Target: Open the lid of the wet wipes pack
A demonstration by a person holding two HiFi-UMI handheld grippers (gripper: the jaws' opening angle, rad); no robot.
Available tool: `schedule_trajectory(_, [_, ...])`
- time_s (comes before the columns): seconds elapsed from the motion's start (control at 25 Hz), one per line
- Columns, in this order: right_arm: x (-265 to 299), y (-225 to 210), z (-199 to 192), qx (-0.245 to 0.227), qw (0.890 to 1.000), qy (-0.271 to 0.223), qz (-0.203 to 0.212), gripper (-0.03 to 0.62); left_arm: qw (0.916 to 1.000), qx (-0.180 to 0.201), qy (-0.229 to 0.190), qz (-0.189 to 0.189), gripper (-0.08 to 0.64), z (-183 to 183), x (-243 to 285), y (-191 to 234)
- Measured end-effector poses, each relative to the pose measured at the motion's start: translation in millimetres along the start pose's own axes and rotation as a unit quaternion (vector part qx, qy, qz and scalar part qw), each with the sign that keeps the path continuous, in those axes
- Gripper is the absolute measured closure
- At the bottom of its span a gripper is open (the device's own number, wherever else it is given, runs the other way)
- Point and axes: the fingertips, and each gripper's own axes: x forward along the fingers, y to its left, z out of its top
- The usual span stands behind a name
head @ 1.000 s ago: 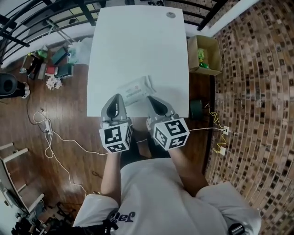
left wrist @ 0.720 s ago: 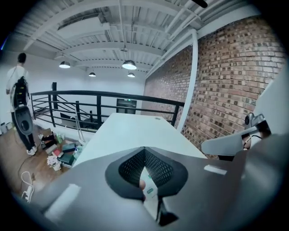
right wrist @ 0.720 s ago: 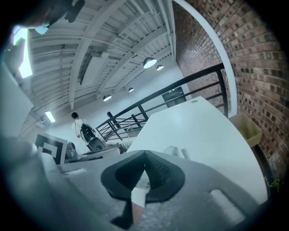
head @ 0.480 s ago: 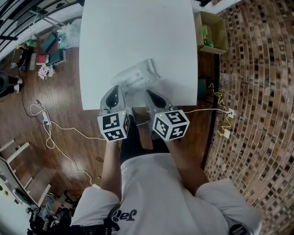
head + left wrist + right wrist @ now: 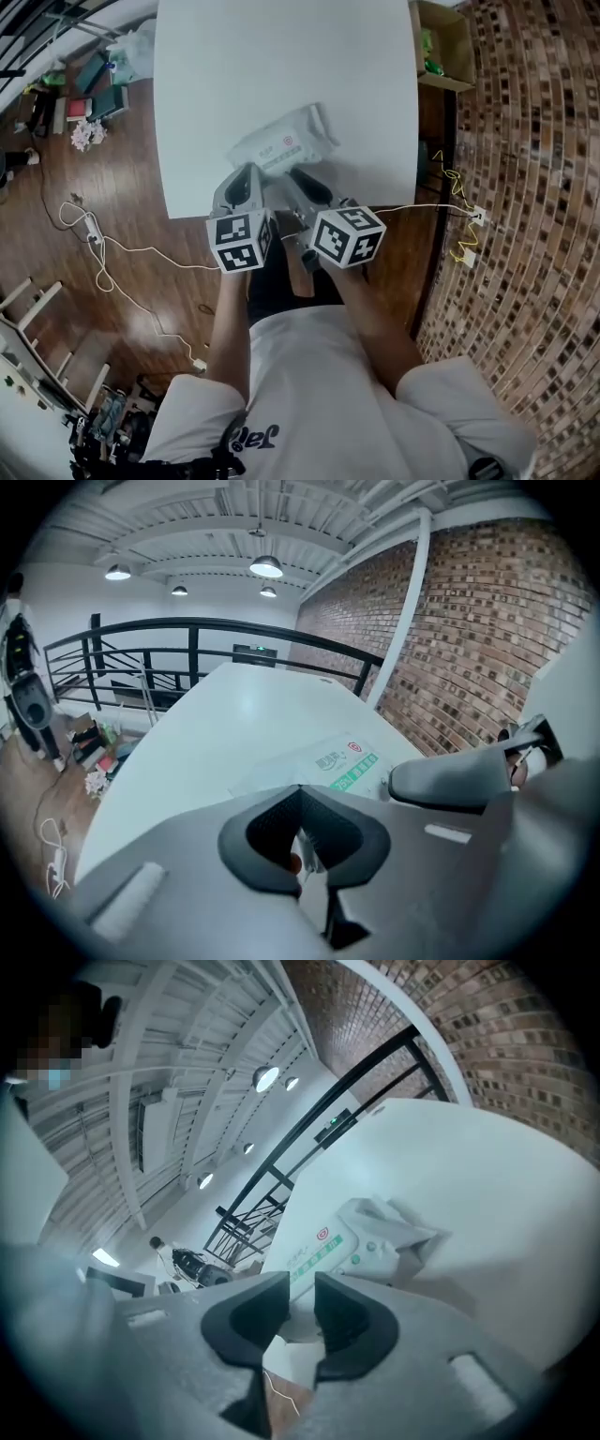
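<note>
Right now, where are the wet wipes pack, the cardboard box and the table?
wet wipes pack (image 5: 281, 142), head view, printed top face
cardboard box (image 5: 454, 45), head view, bare inside
table (image 5: 281, 56), head view, bare top

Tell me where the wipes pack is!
In the head view, the wipes pack lies near the front edge of the table, just ahead of the left hand-held gripper and the right hand-held gripper.

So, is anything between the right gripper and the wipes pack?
No: just bare table between the right gripper and the wipes pack, shown in the right gripper view.
</note>
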Motion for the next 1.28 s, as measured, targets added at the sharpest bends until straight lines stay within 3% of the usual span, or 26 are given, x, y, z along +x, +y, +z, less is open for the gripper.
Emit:
schedule_trajectory(0.52, [16, -14, -4, 0.059, 0.998, 0.008, -0.033, 0.525, 0.9993, 0.019, 0.007, -0.033, 0.543, 0, 1, -1])
schedule_trajectory(0.92, [14, -6, -1, 0.041, 0.997, 0.027, -0.054, 0.572, 0.9979, 0.03, 0.012, -0.056, 0.543, 2, 3, -5])
schedule_trajectory(1.24, [19, 37, 42, -0.034, 0.999, 0.005, -0.011, 0.575, 0.9969, 0.033, 0.021, -0.067, 0.541, -2, 5, -4])
schedule_trajectory(1.28, [23, 40, 47, -0.045, 0.999, 0.007, -0.008, 0.601, 0.9969, 0.031, 0.022, -0.07, 0.541, -3, 5, -4])
